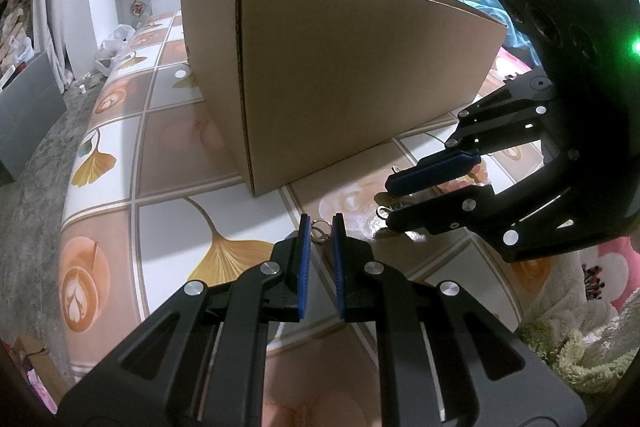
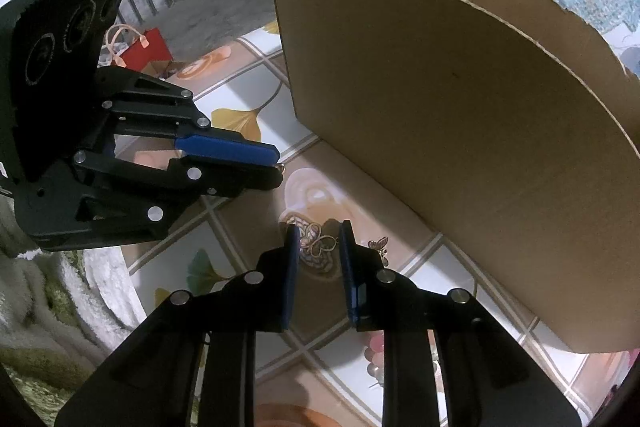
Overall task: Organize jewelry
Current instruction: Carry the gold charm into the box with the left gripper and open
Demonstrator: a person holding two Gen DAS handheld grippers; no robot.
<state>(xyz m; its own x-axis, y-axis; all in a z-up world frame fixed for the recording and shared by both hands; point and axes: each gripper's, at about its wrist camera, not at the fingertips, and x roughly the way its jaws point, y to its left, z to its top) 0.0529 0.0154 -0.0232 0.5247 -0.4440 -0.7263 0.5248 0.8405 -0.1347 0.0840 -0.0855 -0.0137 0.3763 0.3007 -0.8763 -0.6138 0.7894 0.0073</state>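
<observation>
The inside of the cardboard box (image 1: 344,75) is hidden from both cameras: only its outer walls and torn upper rim show, so whatever it holds cannot be told. In the left wrist view its far end is cut off behind the right gripper's body. Small pieces of jewelry are hard to make out against the patterned tablecloth (image 1: 160,155).

The left gripper (image 1: 321,227) has its blue pads drawn nearly together, and a small silver ring (image 1: 320,228) sits between the tips, seemingly pinched; in the right wrist view only a glint of it shows at that gripper's tip. The ring is near the box's nearest corner, just off the cloth's gingko-leaf tile.

The right gripper (image 2: 318,241) stands with its pads slightly parted over a gold filigree butterfly pendant (image 2: 318,243), which lies on the cloth between the tips; whether the pads touch it cannot be told. A second, darker butterfly charm (image 2: 380,247) lies just beside, toward the box's long wall.
</observation>
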